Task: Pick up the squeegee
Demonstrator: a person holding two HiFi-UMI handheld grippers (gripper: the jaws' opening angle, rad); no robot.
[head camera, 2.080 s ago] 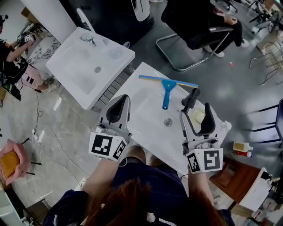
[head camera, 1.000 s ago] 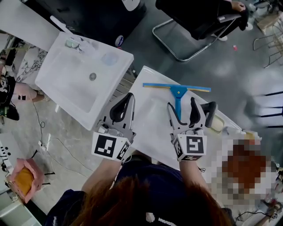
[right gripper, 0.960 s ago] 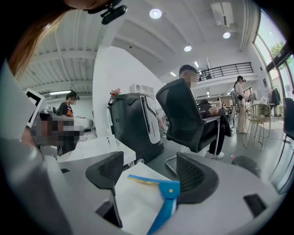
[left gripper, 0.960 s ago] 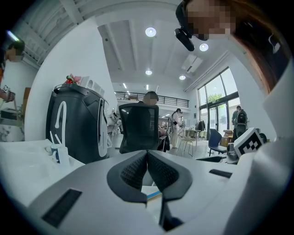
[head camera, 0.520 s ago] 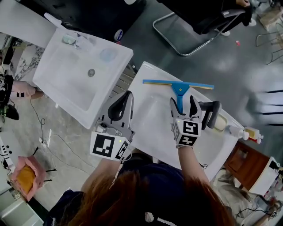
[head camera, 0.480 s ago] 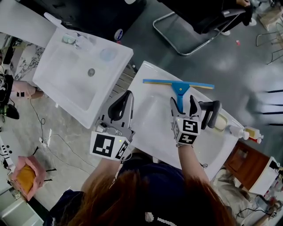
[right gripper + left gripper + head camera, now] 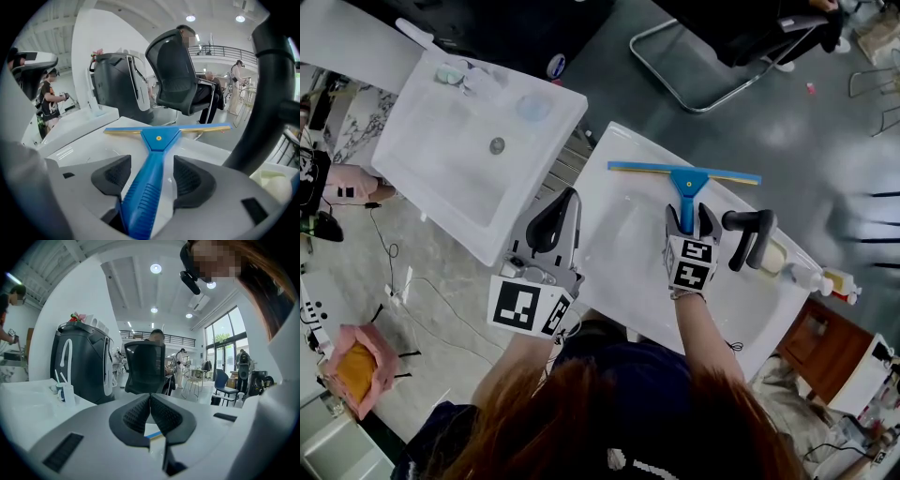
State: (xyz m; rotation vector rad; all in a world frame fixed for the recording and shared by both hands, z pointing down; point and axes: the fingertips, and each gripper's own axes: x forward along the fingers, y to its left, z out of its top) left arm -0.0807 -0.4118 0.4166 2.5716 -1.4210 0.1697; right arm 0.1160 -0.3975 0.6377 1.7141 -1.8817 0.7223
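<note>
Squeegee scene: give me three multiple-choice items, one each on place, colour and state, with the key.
1. The squeegee lies on: A the sink with the black tap; B the floor; C a chair.
2. Its handle is: A red; B blue; C green.
3. The left claw is: A open; B shut on the squeegee; C shut, empty.
Key: 1 A, it rests along that sink's far rim; 2 B, it shows blue in the right gripper view; 3 C, its pads meet with nothing between them.
</note>
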